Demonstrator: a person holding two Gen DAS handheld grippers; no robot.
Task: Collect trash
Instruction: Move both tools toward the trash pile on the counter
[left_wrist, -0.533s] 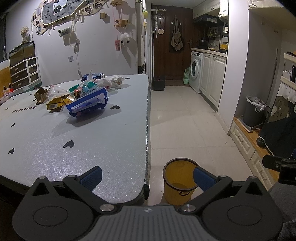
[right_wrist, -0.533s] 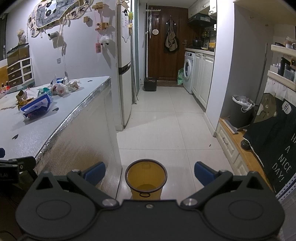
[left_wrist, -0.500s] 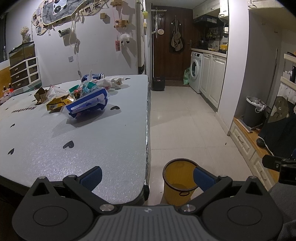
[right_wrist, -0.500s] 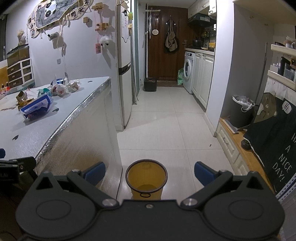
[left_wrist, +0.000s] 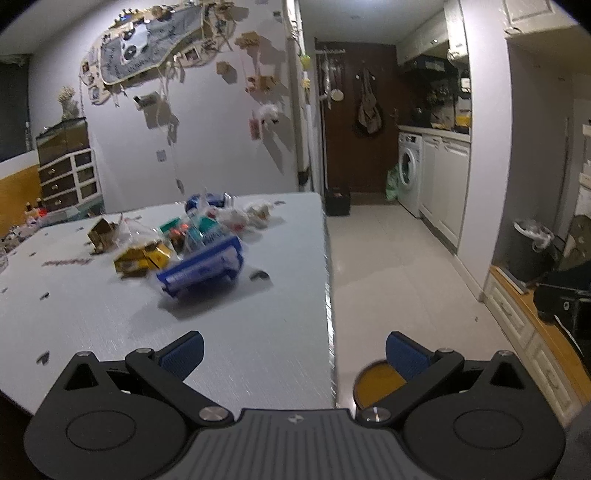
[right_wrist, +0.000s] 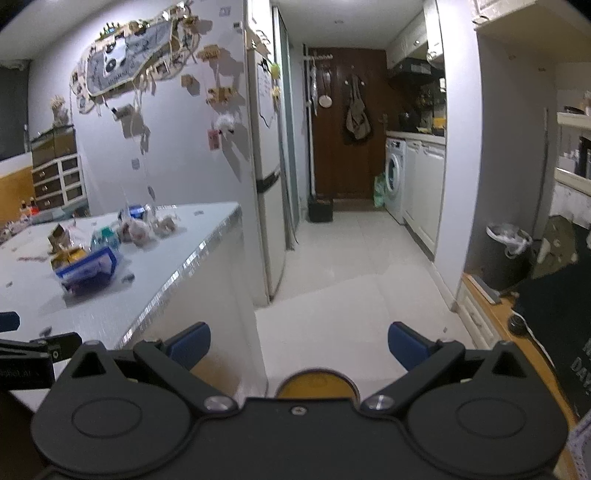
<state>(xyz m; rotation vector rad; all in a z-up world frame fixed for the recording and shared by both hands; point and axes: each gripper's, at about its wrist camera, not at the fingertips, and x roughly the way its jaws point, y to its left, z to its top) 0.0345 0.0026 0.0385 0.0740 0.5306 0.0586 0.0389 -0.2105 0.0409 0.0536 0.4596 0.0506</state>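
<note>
Grey table (left_wrist: 221, 350) filled the left of both views, sparkly edge strip running down its right side; tiled floor and a corridor lay to the right of it. White fridge (right_wrist: 267, 184) stood just past the table's far corner, washing machine (right_wrist: 395, 177) further down the corridor by the dark door. Dark bin with a white liner (right_wrist: 508, 254) sat against the right wall.

Trash pile (left_wrist: 184, 240) was on the far half of the table, well apart from both grippers: blue-and-white wrapper (left_wrist: 203, 271) nearest, yellow packets (left_wrist: 142, 258) just left of it, a brown carton (left_wrist: 101, 230) behind those, crumpled white bags (left_wrist: 240, 216) and a blue can (left_wrist: 207, 201) at the back. Frames were blurred, so finer labels couldn't be read.

Yellow bucket (left_wrist: 376, 384) stood on the floor beside the table's near corner, mostly hidden behind the gripper bodies in both views.

Left gripper (left_wrist: 293, 349) was above the table's near edge, fingers spread wide, nothing between them. Right gripper (right_wrist: 299, 343) hung over the floor above the bucket, also fully spread and holding nothing.
</note>
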